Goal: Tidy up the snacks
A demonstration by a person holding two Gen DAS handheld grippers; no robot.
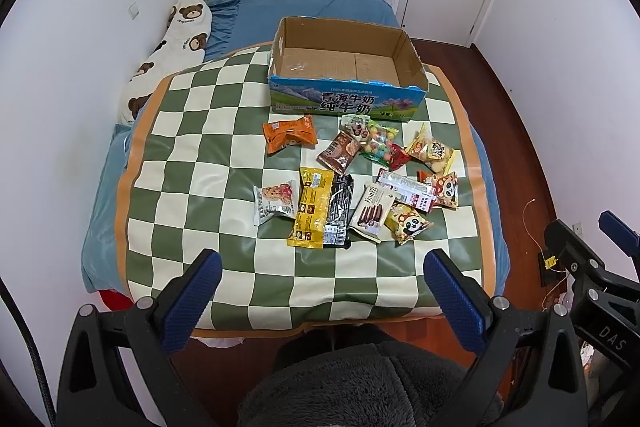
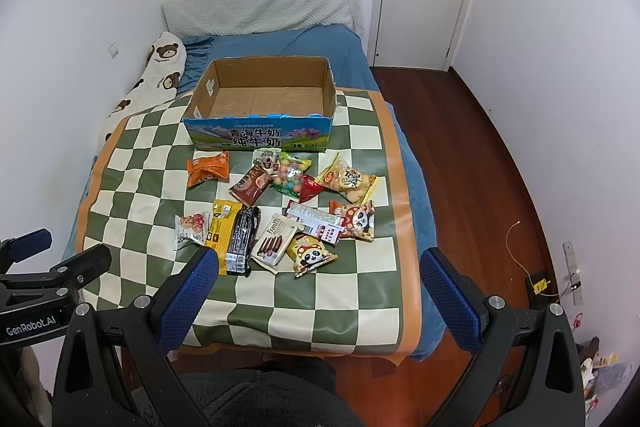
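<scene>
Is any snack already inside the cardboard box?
No. In the right wrist view the cardboard box shows only its bare floor, and the snack packets all lie on the checkered mat in front of it.

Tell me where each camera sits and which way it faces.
Left wrist: sits behind the open left tongs, facing the open-topped cardboard milk box on the green-and-cream checkered mat; the right tongs show at the right edge.
Right wrist: sits behind the open right tongs, facing the same box; the left tongs show at left.
Shared: box, mat, scattered snack packets.
</scene>
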